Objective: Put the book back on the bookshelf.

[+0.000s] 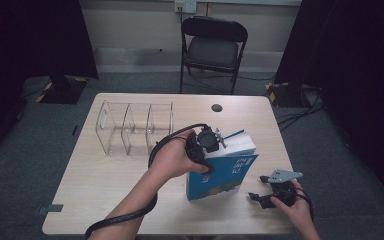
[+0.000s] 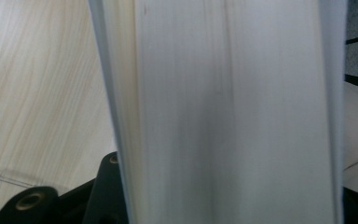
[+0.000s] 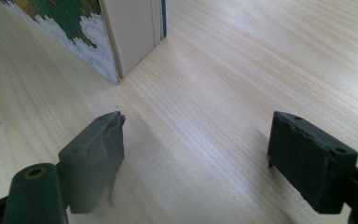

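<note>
High view: the left gripper (image 1: 206, 146) clamps the top edge of a thick blue-covered book (image 1: 221, 172) standing upright near the middle of the pale wooden table (image 1: 105, 185), while the right gripper (image 1: 272, 194) rests at the book's 4 o'clock, jaws spread wide and holding nothing. Left gripper view has the book's page block (image 2: 233, 112) wedged between the jaws. A clear acrylic divider rack (image 1: 132, 127) stands at the book's 10 o'clock, a black folding chair (image 1: 212, 47) beyond the table's far edge on grey carpet.
</note>
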### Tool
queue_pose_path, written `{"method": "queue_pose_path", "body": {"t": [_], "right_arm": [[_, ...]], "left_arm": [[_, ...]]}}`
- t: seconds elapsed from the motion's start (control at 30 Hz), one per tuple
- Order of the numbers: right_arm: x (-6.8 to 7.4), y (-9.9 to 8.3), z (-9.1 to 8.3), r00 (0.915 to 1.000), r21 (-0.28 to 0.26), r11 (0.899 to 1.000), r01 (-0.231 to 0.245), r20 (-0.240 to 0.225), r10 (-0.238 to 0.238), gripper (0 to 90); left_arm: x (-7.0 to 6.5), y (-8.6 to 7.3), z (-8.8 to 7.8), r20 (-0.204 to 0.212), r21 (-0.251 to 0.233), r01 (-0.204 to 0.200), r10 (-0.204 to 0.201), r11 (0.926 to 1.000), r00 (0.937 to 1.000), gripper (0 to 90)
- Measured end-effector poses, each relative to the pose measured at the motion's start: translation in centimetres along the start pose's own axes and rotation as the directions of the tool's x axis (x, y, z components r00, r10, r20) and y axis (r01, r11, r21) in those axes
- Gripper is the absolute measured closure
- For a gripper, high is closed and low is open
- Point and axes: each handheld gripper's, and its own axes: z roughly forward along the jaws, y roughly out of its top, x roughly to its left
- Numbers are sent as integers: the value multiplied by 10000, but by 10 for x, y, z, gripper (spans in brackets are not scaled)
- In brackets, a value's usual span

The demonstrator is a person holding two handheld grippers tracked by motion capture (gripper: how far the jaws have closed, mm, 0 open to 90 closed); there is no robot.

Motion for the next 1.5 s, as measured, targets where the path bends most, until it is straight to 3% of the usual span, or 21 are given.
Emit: {"method": "queue_pose_path", "body": {"t": [0.13,0.2,0.27,0.37,0.43,0.47,0.6,1.0,1.07,1.27,1.5], "right_arm": [[0,0,0,10000,0,10000,1,0,-1,178],[0,0,0,10000,0,10000,-3,-2,3,178],[0,0,0,10000,-3,10000,2,-1,-2,178],[0,0,0,10000,-1,10000,0,1,0,178],[0,0,0,10000,-3,10000,1,1,-1,178],[0,0,0,10000,-2,10000,2,1,-2,178],[0,0,0,10000,-1,10000,1,-2,-1,178],[0,0,0,10000,0,10000,1,-4,-1,178],[0,0,0,10000,-2,10000,4,-6,-4,178],[0,0,0,10000,15,10000,-6,5,6,178],[0,0,0,10000,3,10000,-9,-9,9,178]], "left_arm": [[-2,0,0,37,14,191,-191,9998,9998,557],[-2,1,0,56,156,-36,35,9999,10000,563],[-3,1,1,45,167,26,-27,9999,10000,562],[-2,-1,0,127,-12,447,-447,9990,9989,530],[-1,-1,0,176,-2,201,-201,9998,9996,525],[-3,0,0,180,63,312,-313,9995,9993,559],[-5,2,1,170,361,94,-100,9993,9998,592],[-6,-2,-3,77,261,432,-434,9987,9990,617],[-5,-4,-5,214,240,788,-794,9966,9966,618],[0,-11,-13,129,310,1261,-1265,9915,9919,619],[9,-26,-29,-148,271,2043,-2039,9785,9789,619]]}}
